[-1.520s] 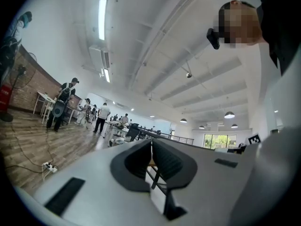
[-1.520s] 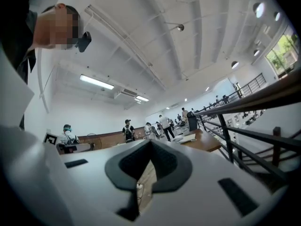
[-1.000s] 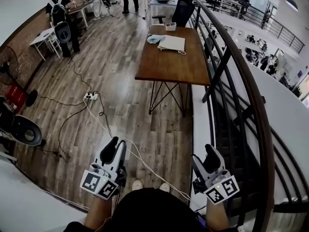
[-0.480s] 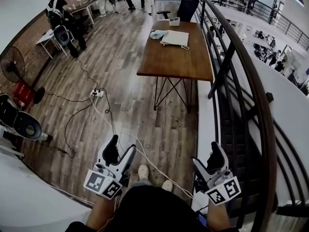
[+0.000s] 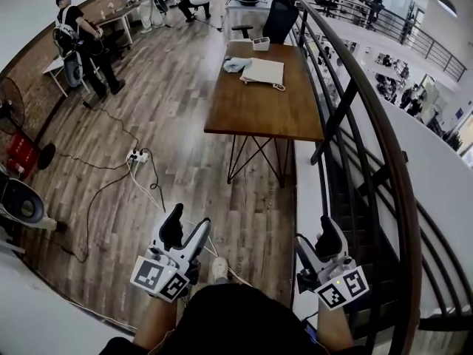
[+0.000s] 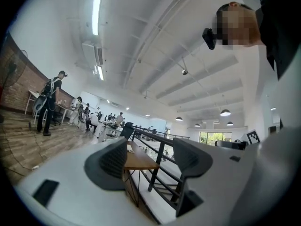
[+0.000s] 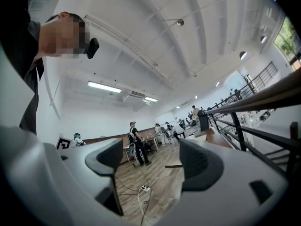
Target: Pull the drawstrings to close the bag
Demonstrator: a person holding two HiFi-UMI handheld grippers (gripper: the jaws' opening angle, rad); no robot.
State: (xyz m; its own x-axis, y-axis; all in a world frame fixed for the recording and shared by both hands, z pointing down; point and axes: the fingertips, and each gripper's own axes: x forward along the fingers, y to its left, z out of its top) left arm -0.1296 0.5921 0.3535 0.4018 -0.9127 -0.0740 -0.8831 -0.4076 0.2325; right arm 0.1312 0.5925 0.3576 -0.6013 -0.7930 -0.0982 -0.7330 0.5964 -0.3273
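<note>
The white drawstring bag [image 5: 263, 71] lies flat on the far half of a brown wooden table [image 5: 262, 109], well ahead of both grippers. My left gripper [image 5: 188, 225] is held low near my body over the wood floor, and its jaws have just been opening, with nothing between them. My right gripper [image 5: 319, 238] is held beside the stair railing; its jaws have also just been opening and are empty. In the left gripper view the table [image 6: 139, 160] shows far off between the open jaws of the left gripper [image 6: 148, 161]. The right gripper [image 7: 150, 163] frames only floor.
A light blue cloth [image 5: 236, 63] and a small white box [image 5: 260, 43] share the table with the bag. A dark railing [image 5: 384, 150] and stairs run down the right. A power strip [image 5: 137, 155] with cables lies on the floor at left. People [image 5: 74, 39] stand at the back left.
The left jaws were together a second ago and now stand apart. The right jaws have spread wider. Both grippers have moved a little along the floor towards the table.
</note>
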